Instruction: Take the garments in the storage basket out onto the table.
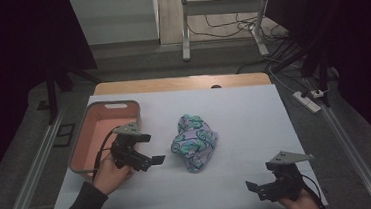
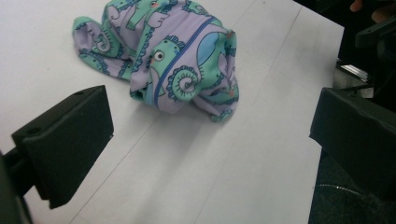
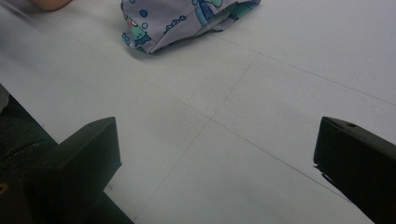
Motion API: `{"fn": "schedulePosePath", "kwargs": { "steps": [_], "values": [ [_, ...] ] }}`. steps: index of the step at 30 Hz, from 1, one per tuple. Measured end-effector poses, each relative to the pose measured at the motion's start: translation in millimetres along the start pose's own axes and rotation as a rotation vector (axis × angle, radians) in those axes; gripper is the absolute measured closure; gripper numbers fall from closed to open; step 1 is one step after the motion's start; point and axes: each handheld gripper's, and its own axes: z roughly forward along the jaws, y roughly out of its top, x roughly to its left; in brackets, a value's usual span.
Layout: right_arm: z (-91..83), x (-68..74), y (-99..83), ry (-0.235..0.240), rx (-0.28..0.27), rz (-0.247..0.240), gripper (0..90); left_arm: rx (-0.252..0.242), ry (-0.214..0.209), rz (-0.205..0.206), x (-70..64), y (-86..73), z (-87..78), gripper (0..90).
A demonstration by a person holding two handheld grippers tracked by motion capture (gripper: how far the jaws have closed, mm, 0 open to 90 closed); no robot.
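No legible text or labels anywhere.

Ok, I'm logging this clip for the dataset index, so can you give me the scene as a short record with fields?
surface: white table cover
garment: crumpled lilac and green patterned garment, mid-table, free of both grippers
container: pink bin with grey rim, left of the garment, empty as far as visible
left gripper: jaws open, between bin and garment, aimed at the garment
right gripper: jaws open, near the table's front right edge, holding nothing
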Motion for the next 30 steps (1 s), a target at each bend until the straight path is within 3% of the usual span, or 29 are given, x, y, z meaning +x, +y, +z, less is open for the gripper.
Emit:
{"fn": "schedulePosePath", "kwargs": {
  "steps": [30],
  "values": [
    [0.2, -0.1, 0.1, 0.002, 0.003, 0.002, 0.8, -0.037, 0.082, -0.057, -3.4, -41.4, -41.2, 0.0]
  ]
}}
